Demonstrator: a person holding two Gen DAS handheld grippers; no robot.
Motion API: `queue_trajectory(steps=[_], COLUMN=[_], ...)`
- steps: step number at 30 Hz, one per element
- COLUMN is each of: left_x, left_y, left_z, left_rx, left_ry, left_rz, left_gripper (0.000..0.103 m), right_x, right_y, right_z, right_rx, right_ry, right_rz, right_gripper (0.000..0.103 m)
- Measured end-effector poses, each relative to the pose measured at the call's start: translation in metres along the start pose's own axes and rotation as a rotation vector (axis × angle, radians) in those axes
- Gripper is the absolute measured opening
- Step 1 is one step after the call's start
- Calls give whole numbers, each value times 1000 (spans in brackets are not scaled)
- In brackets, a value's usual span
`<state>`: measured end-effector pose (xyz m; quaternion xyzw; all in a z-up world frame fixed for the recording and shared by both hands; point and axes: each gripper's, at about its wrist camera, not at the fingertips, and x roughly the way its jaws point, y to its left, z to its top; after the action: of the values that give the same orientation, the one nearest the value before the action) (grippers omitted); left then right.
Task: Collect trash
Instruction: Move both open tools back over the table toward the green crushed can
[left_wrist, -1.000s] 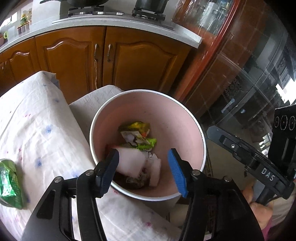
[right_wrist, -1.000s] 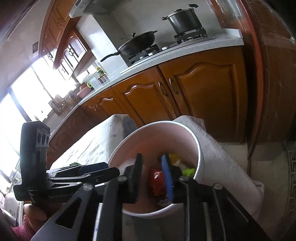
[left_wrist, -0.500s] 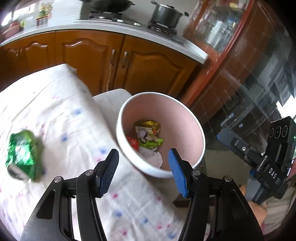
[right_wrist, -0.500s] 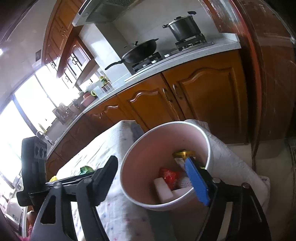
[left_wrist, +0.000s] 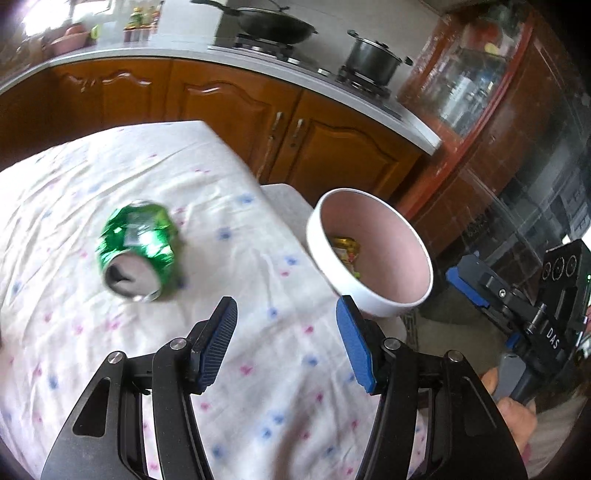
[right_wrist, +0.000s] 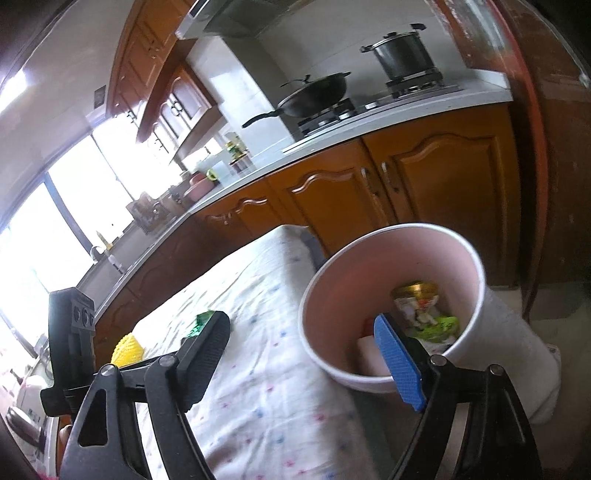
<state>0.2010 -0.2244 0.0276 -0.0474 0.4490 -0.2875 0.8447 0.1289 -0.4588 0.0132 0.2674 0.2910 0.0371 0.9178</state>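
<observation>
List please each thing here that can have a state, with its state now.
Left gripper: open, empty.
Right gripper: open, empty.
Can: crushed, lying on the tablecloth.
Bin: upright, trash inside.
Pot: lidded, on the stove.
Cabinet doors: closed.

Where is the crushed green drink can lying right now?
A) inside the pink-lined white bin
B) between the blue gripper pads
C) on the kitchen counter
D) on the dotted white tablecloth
D: the crushed green drink can lies on its side on the dotted white tablecloth, apart from the open left gripper and outside the pink-lined white bin.
</observation>
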Motion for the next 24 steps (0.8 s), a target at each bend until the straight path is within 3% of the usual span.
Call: queue_trajectory(steps=[4,8,24], left_x=[-11,-27,-75], left_y=[15,34,111], left_z=[-8,-19,-56], left_rx=[-28,-50,-158], left_ry=[-9,-23,-63], left_rz=[11,33,139], left_gripper=[57,63,63], right_x=[4,6,44], right_y=[13,25,82], right_z=[-8,-19,-54], right_rx=[-13,-23,-105], right_ry=[17,34,144], right_rz=[19,36,106], right_gripper=[83,83,83])
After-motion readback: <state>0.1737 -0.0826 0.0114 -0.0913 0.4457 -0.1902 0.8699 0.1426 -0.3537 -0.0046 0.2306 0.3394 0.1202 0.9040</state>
